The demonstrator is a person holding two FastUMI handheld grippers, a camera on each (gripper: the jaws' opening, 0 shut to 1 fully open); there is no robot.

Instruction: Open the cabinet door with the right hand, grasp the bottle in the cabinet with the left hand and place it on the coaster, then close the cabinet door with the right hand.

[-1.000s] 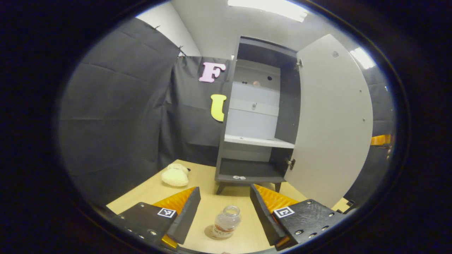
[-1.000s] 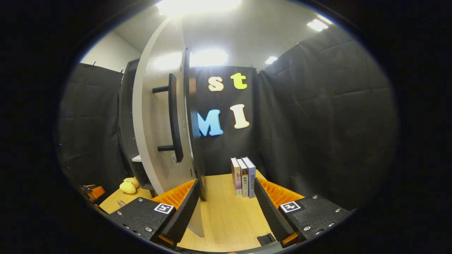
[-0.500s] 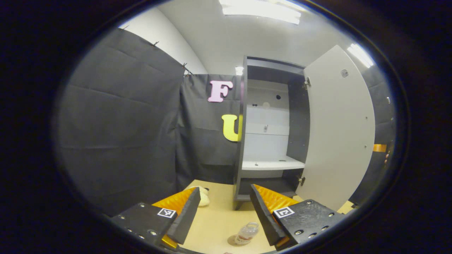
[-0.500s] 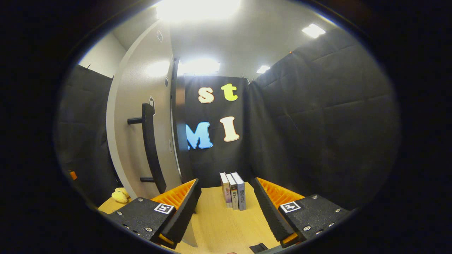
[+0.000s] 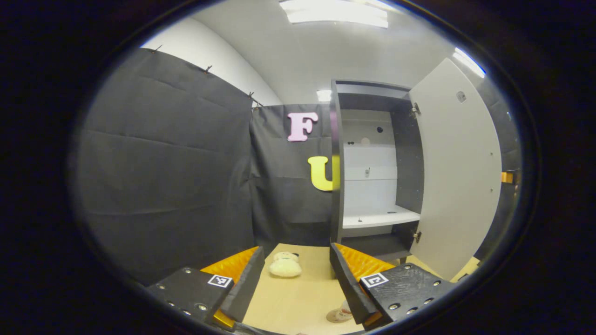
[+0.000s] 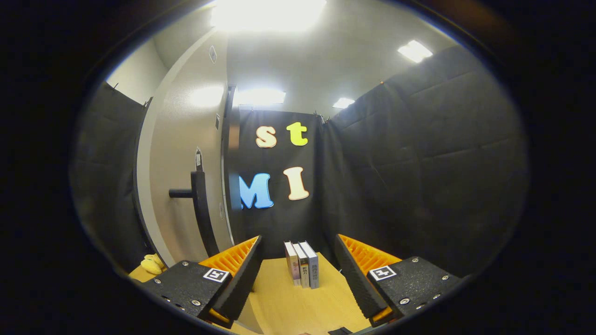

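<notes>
The grey cabinet (image 5: 372, 186) stands open, its shelves bare, with its pale door (image 5: 458, 177) swung out to the right. A clear bottle (image 5: 344, 311) stands on a brown coaster (image 5: 333, 318) on the wooden table, low in the left gripper view and half hidden behind one finger. My left gripper (image 5: 295, 251) is open and holds nothing, lifted away from the bottle. In the right gripper view the door's outer face (image 6: 184, 167) and its dark bar handle (image 6: 201, 211) are to the left. My right gripper (image 6: 298, 239) is open, beside the handle and apart from it.
A cream plush toy (image 5: 285, 266) lies on the table in front of the cabinet's left side. Three books (image 6: 302, 270) stand upright on the table by the black cloth wall, straight ahead of my right gripper. Black cloth walls close in the table.
My left gripper has risen and swung left, so the bottle on its coaster slid to the view's bottom right. My right gripper moved alongside the door's outer face, still open.
</notes>
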